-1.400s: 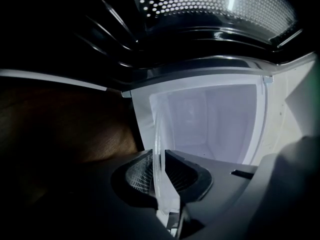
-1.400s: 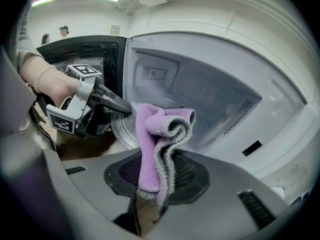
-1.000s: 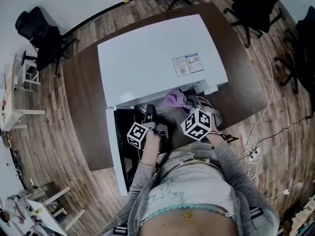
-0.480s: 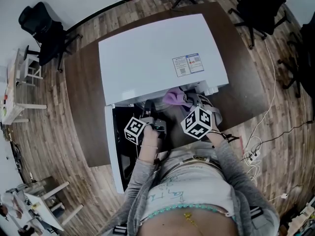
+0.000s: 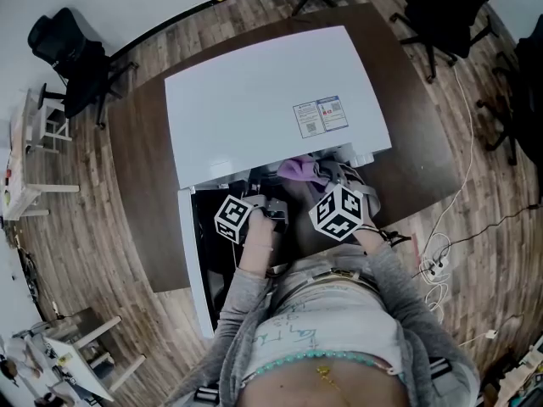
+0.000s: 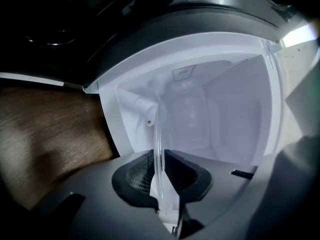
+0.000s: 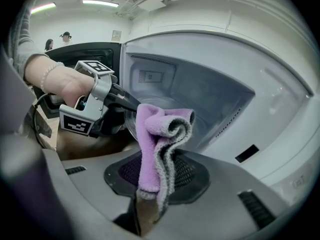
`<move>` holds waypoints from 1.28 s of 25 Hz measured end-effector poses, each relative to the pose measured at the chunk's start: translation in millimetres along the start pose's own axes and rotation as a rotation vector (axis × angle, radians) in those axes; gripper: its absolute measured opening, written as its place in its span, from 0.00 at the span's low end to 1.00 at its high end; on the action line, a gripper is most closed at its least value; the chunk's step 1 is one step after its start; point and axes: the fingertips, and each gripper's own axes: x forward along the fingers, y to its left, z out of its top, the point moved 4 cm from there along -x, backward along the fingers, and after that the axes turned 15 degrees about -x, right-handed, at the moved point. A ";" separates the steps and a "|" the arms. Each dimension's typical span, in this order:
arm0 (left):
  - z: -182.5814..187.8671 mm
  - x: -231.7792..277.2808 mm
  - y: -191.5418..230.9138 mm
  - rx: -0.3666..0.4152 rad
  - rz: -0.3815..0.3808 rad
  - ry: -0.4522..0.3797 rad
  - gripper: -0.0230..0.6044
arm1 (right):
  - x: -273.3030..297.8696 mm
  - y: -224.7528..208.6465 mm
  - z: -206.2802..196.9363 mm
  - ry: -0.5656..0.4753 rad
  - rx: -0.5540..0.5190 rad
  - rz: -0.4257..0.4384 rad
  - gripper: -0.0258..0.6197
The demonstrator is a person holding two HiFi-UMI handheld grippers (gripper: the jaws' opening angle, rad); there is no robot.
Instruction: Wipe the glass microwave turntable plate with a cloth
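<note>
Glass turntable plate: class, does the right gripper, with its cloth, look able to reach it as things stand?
Probably yes. The left gripper, its jaws just closed further on the rim, holds the plate on edge before the open microwave, right behind the purple cloth in the right gripper; nothing stands between.

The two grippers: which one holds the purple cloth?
The right gripper: its jaws are shut on the folded purple cloth. The left gripper has just closed its jaws further and clamps the rim of the clear glass plate instead.
</note>
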 end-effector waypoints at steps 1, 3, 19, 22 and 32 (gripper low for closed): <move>-0.3 0.0 0.8 0.000 0.000 0.000 0.12 | 0.3 0.0 -0.4 0.001 0.002 0.000 0.22; -0.5 0.6 1.4 -0.003 0.000 -0.001 0.12 | 0.5 0.8 -1.2 0.004 0.004 0.001 0.22; -5.3 4.6 2.2 0.064 0.064 0.035 0.14 | -4.2 5.7 -8.5 0.007 0.043 0.001 0.22; -9.1 2.5 0.3 0.115 0.107 0.062 0.17 | -4.7 6.1 -8.6 0.002 0.060 0.006 0.22; -19.7 1.7 -9.5 0.572 0.209 0.215 0.29 | -6.5 4.3 -9.5 -0.012 0.091 0.010 0.22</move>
